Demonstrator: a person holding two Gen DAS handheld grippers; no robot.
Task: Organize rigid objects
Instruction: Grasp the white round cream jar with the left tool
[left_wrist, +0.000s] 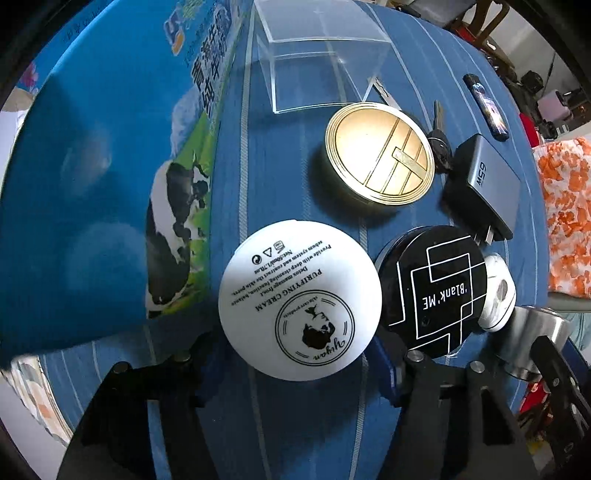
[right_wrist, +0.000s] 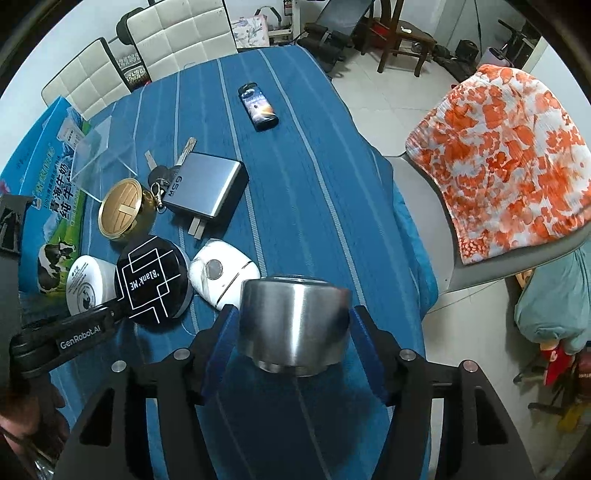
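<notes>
A white cream jar (left_wrist: 299, 299) stands on the blue striped tablecloth (left_wrist: 280, 166). My left gripper (left_wrist: 295, 362) is open, with a finger on either side of the jar's near half. To its right lie a black round compact (left_wrist: 432, 291), a white oval device (left_wrist: 498, 291) and a gold round tin (left_wrist: 376, 153). My right gripper (right_wrist: 293, 343) is shut on a steel cup (right_wrist: 295, 325), both blue pads against its sides, near the table's front edge. In the right wrist view the white jar (right_wrist: 88, 280) and compact (right_wrist: 151, 282) sit to the cup's left.
A grey charger (right_wrist: 205, 188), keys (right_wrist: 162, 177) and a dark lighter-like device (right_wrist: 258, 105) lie farther back. A clear acrylic box (right_wrist: 103, 155) and a blue milk carton (right_wrist: 48, 192) are at left. A chair draped in orange cloth (right_wrist: 509, 158) stands beyond the table's right edge.
</notes>
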